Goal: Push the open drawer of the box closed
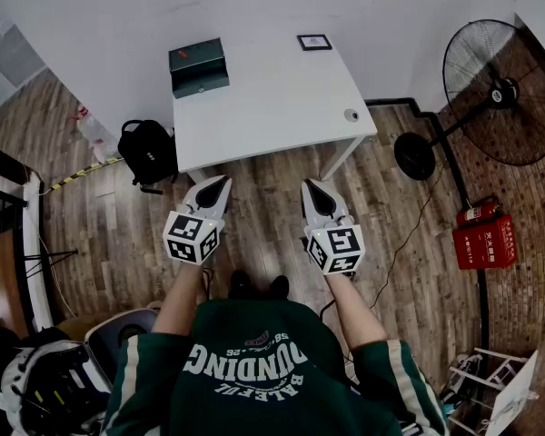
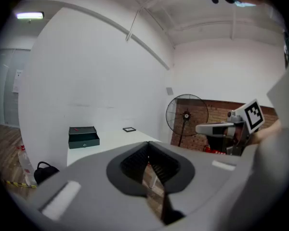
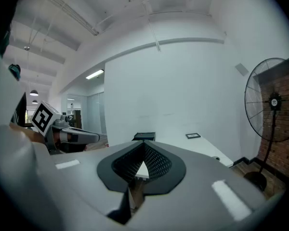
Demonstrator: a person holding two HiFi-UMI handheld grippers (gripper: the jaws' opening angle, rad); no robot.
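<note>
Your outfit and tools
Your green shirt (image 1: 254, 371) has white lettering and striped sleeves (image 1: 401, 372); left gripper (image 1: 224, 183) and right gripper (image 1: 306, 186) are pale grey.

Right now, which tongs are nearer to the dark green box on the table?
Left. The left tongs hang short of the table, almost in line with the box; the right tongs sit farther right.

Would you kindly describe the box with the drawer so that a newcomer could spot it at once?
Start at the white table against the wall. On its far left corner sits the dark green box. It is the only bulky thing there: the black frame lies flat at the far edge, and the small round object sits near the right corner.
</note>
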